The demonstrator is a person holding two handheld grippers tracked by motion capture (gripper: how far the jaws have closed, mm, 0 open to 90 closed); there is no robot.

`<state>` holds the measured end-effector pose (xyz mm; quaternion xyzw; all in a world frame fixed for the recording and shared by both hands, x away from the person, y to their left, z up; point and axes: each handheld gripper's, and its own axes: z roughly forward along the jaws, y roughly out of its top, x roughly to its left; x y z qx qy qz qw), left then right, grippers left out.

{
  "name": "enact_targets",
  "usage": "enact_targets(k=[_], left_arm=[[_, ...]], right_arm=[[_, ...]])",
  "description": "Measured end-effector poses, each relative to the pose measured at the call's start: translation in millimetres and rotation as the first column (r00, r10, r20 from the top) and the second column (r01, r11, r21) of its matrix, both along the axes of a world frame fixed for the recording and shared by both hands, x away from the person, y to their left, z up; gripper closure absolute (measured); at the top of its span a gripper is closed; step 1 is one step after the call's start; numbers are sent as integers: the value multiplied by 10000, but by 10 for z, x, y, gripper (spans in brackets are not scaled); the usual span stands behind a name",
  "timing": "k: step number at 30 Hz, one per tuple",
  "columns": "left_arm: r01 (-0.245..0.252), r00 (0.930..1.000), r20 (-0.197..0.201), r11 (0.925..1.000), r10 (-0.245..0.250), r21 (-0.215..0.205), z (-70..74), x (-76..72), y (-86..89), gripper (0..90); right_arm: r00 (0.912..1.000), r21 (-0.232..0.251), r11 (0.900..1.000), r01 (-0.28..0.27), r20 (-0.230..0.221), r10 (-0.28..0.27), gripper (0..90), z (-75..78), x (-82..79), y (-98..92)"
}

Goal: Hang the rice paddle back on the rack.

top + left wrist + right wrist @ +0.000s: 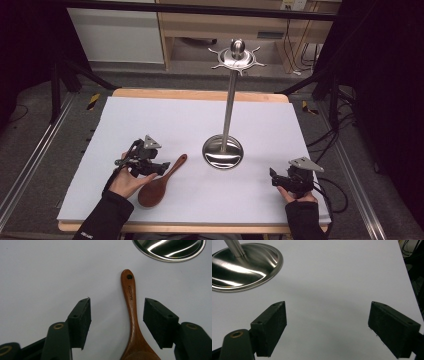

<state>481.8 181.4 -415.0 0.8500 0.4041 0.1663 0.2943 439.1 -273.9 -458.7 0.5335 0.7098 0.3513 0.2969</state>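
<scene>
Faintly engraved wooden spoon (132,315), lettering unreadable, between parted left hand-held gripper (116,322), right hand-held gripper (327,327) apart

A long-handled brown wooden spoon (161,183) lies flat on the white-topped bench (150,125), toward the near left. Its bowl sits nearest the person and its handle runs away and to the right, the tip ending near the round base of the tall steel utensil stand (223,151) but apart from it. The stand is upright at the middle of the bench, slightly right of the spoon and farther back. The left gripper (115,320) is over the spoon's left side, the handle lying between its jaws, nearer the right-hand one. The right gripper (273,176) rests at the near right, well apart from the stand's base.
</scene>
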Motion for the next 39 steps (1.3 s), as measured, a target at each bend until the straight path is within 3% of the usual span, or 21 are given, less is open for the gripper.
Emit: enact_targets(k=[17, 24, 39], left_arm=[[478, 9949, -921, 9965, -414, 682, -162, 38, -126, 557], [814, 9875, -1420, 9930, -687, 858, -192, 69, -201, 594], [1135, 9780, -1898, 9842, -866, 1357, -262, 132, -324, 660]], right_arm=[[9999, -130, 9999, -83, -110, 81, 158, 5, 7, 9], [9998, -116, 9999, -73, -163, 71, 159, 0, 10, 17], [9997, -133, 9998, -126, -207, 123, 159, -3, 15, 12]])
